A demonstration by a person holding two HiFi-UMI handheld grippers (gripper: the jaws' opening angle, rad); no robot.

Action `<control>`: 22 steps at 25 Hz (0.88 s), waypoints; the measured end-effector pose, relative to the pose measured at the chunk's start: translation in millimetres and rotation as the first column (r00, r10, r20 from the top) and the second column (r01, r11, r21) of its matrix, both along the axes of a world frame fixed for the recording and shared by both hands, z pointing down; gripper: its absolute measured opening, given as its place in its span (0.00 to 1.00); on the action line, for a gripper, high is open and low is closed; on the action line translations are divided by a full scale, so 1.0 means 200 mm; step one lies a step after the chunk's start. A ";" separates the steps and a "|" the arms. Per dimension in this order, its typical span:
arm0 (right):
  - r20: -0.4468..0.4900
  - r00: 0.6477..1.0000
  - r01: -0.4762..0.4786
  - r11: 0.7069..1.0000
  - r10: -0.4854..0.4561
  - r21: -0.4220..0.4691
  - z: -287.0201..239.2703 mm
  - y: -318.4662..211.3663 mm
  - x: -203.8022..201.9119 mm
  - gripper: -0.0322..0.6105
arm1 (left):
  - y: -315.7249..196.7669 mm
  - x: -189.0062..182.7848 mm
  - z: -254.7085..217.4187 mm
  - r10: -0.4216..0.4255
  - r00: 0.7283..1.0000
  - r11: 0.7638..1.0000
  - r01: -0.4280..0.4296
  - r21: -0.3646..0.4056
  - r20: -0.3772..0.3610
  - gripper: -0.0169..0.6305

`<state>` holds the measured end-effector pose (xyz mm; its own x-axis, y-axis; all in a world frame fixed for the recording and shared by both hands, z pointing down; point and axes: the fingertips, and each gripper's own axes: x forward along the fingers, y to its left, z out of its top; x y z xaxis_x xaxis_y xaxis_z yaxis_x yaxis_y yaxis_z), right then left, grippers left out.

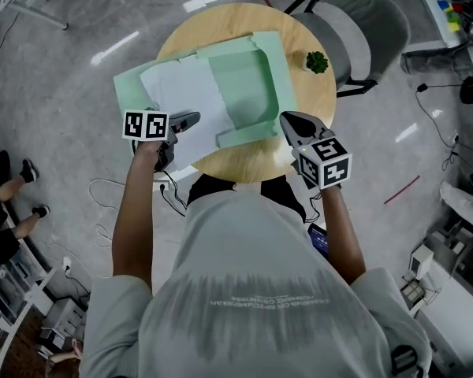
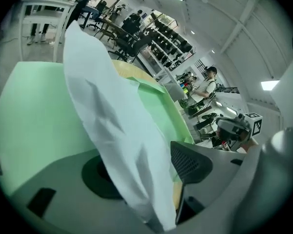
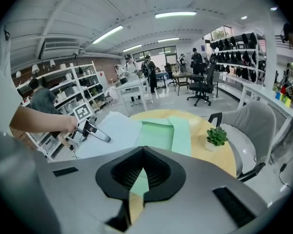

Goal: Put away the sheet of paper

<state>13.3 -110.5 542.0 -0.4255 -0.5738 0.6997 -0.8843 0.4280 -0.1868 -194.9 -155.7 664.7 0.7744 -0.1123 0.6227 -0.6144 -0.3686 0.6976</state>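
A white sheet of paper (image 1: 185, 93) lies partly on an open pale green folder (image 1: 248, 85) on the round wooden table (image 1: 319, 101). My left gripper (image 1: 191, 120) is at the paper's near edge, open. In the left gripper view the paper (image 2: 122, 126) runs between the spread jaws of that gripper (image 2: 146, 167), draped over the left one, with the folder (image 2: 34, 116) behind. My right gripper (image 1: 286, 118) is shut, its tips at the end of the folder's near flap. Green of the folder (image 3: 158, 133) shows past its closed tips (image 3: 144, 150); I cannot tell whether it pinches the flap.
A small potted plant (image 1: 317, 61) stands on the table's right side. A grey chair (image 1: 363, 30) is behind the table. Cables lie on the floor at the left (image 1: 102, 203). Another person's shoes (image 1: 27, 172) are at the far left.
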 end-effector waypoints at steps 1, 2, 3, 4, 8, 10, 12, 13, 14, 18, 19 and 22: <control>0.003 1.000 0.005 1.000 -0.005 -0.002 0.00 0.01 -0.01 0.09 | 0.02 -0.03 0.01 0.003 1.000 1.000 -0.003 -0.003 0.014 0.47; 0.007 1.000 0.009 1.000 -0.009 -0.002 0.00 0.02 -0.02 0.09 | 0.04 -0.05 0.01 0.005 1.000 1.000 -0.005 -0.008 0.025 0.48; 0.010 1.000 0.014 1.000 -0.014 -0.002 0.00 0.02 -0.03 0.09 | 0.06 -0.08 0.02 0.006 0.999 1.000 -0.005 -0.013 0.032 0.48; 0.013 1.000 0.018 1.000 -0.018 -0.002 0.00 0.03 -0.04 0.09 | 0.07 -0.10 0.02 0.004 0.999 1.000 -0.004 -0.020 0.038 0.49; 0.021 0.999 0.026 1.000 -0.026 0.007 0.00 0.03 -0.06 0.09 | 0.13 -0.23 0.04 -0.001 0.998 0.999 0.005 -0.051 0.065 0.49; 0.025 0.999 0.022 1.000 -0.023 0.003 0.00 0.03 -0.06 0.09 | 0.19 -0.30 0.06 0.010 0.997 0.997 -0.004 -0.079 0.072 0.49; 0.031 0.999 0.018 1.000 -0.017 -0.006 0.02 0.04 -0.05 0.09 | 0.24 -0.36 0.07 0.025 0.996 0.995 -0.017 -0.103 0.081 0.49; 0.033 0.999 0.017 1.000 -0.016 -0.011 0.03 0.04 -0.05 0.09 | 0.25 -0.39 0.08 0.022 0.996 0.994 -0.013 -0.107 0.087 0.44; 0.036 0.999 0.018 1.000 -0.017 -0.017 0.03 0.04 -0.05 0.09 | 0.24 -0.42 0.08 0.004 0.996 0.994 0.006 -0.105 0.093 0.32; 0.043 0.999 0.035 0.999 -0.033 -0.032 0.06 0.04 -0.08 0.09 | 0.18 -0.44 0.08 -0.081 0.994 0.993 0.087 -0.079 0.072 0.09; 0.043 0.998 0.040 0.999 -0.038 -0.032 0.06 0.04 -0.09 0.09 | 0.17 -0.42 0.07 -0.071 0.995 0.994 0.076 -0.074 0.065 0.08; 0.040 0.998 0.052 0.998 -0.050 -0.028 0.04 0.02 -0.10 0.09 | 0.15 -0.34 0.06 -0.022 0.999 0.998 0.025 -0.063 0.047 0.07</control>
<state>-6.7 -106.9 549.9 -0.4809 -0.5307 0.6980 -0.8533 0.4663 -0.2333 -263.3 -125.1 676.5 0.7419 -0.0897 0.6645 -0.6549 -0.3095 0.6894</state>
